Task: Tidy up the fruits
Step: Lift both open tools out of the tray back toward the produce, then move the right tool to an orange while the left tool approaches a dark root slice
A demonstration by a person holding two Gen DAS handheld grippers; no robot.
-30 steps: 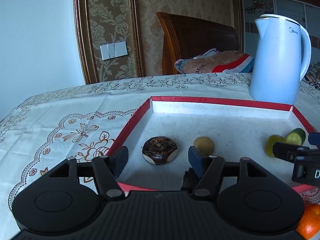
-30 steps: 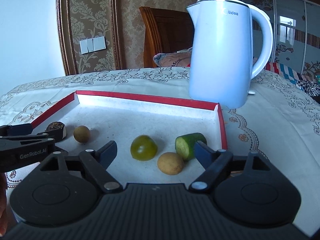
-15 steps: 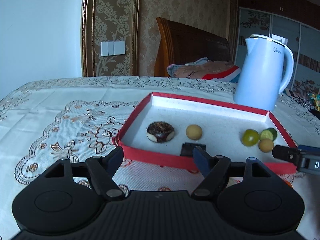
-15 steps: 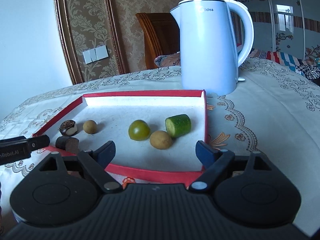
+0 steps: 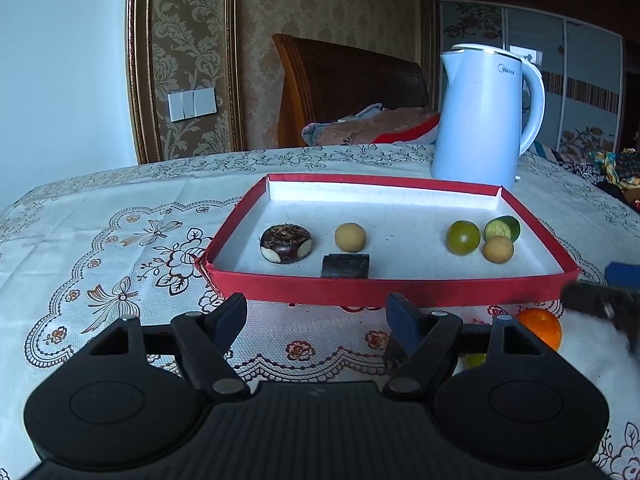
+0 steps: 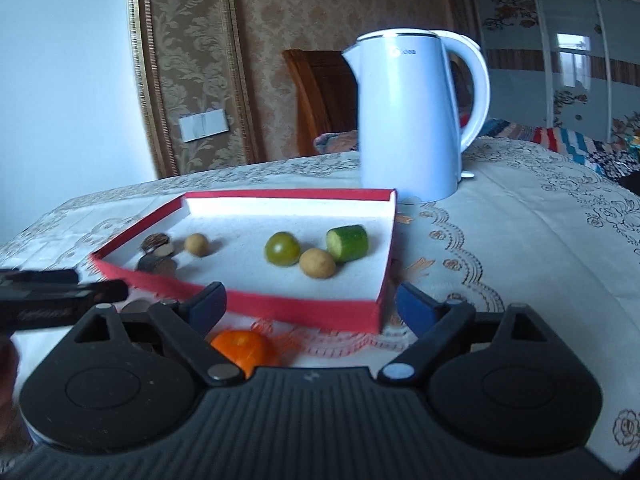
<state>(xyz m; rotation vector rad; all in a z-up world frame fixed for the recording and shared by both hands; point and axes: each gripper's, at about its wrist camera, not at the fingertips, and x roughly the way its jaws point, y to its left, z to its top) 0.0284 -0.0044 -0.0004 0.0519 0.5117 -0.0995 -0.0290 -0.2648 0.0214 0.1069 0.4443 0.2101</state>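
A red-rimmed white tray (image 5: 384,288) (image 6: 304,312) lies on the table. It holds a dark round fruit (image 5: 285,243), a dark block (image 5: 346,266), two tan round fruits (image 5: 350,236) (image 5: 497,249), a green tomato (image 5: 463,237) (image 6: 282,249) and a cucumber piece (image 5: 502,227) (image 6: 347,243). An orange (image 5: 540,326) (image 6: 240,350) lies on the cloth in front of the tray. My left gripper (image 5: 318,318) is open and empty, short of the tray. My right gripper (image 6: 310,304) is open and empty, above the orange's right side.
A white electric kettle (image 5: 482,116) (image 6: 412,116) stands behind the tray. The patterned tablecloth (image 5: 120,248) covers the table. A small green fruit (image 5: 474,359) shows behind my left gripper's right finger. A wooden chair (image 5: 340,84) stands beyond the table.
Both grippers have pulled back out of the tray toward the near table edge. The dark block now lies in the tray, and the orange has come into view.
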